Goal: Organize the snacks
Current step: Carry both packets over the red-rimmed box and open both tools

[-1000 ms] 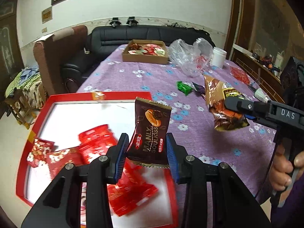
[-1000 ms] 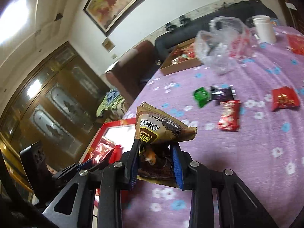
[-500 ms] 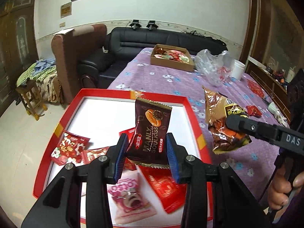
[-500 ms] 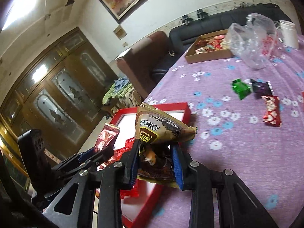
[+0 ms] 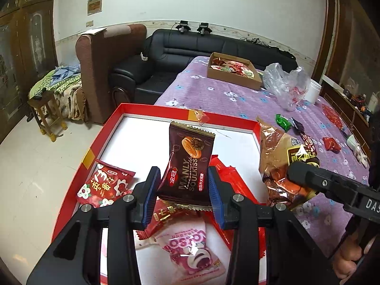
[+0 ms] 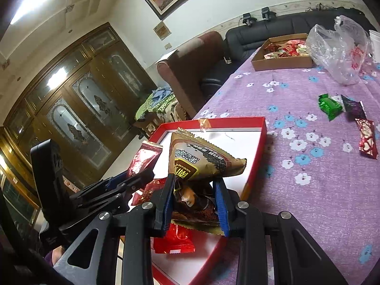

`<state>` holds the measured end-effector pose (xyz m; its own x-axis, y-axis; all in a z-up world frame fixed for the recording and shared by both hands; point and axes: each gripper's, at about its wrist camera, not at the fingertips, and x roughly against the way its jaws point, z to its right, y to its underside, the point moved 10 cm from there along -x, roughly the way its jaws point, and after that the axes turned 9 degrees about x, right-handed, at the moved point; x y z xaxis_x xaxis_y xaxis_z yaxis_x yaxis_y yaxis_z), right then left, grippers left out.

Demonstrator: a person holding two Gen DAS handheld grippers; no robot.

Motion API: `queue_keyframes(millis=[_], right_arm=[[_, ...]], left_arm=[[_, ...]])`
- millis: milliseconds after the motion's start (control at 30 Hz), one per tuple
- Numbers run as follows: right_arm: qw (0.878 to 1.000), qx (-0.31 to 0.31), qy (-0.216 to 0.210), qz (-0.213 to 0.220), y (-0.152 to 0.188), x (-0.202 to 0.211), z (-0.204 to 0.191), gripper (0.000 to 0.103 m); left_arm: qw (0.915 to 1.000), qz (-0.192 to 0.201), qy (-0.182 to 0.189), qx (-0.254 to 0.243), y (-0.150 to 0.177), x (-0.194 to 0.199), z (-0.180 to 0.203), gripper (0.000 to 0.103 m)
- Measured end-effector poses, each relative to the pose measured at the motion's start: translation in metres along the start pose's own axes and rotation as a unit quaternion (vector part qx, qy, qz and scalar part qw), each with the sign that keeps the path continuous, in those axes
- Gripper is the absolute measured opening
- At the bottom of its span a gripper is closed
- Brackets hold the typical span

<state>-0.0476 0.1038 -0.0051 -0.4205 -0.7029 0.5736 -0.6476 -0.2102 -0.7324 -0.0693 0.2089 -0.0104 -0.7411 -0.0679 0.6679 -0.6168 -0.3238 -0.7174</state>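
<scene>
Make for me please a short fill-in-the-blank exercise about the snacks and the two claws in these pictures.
1. The left claw grips a dark brown packet printed MANLY ____.
2. The right claw grips a ____ coloured packet.
3. Both packets hang above the red-rimmed ____.
4. The green candy lies on the ____ tablecloth.

Missing words: SOULKISS; gold; tray; purple

Snack packet (image 5: pixel 190 163) = glossy foil/plastic, red box (image 5: pixel 257 128) looks like matt cardboard, desk (image 6: pixel 332 190) w/ soft floral cloth, sofa (image 5: pixel 213 47) shiny leather.
</scene>
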Motion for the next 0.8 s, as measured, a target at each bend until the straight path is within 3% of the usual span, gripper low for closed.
queue_keyframes(millis=[567,800], right_arm=[[0.999,0.039,-0.012,-0.019,0.006,-0.035,-0.027,0.032],[0.999,0.050,-0.006,-0.012,0.001,-0.036,-0.030,0.036]], left_arm=[[0.9991,-0.010,-0.039,0.010,0.001,-0.014,-0.020,0.042],[0.9985,-0.015,-0.051,0.015,0.001,-0.016,-0.024,0.058]])
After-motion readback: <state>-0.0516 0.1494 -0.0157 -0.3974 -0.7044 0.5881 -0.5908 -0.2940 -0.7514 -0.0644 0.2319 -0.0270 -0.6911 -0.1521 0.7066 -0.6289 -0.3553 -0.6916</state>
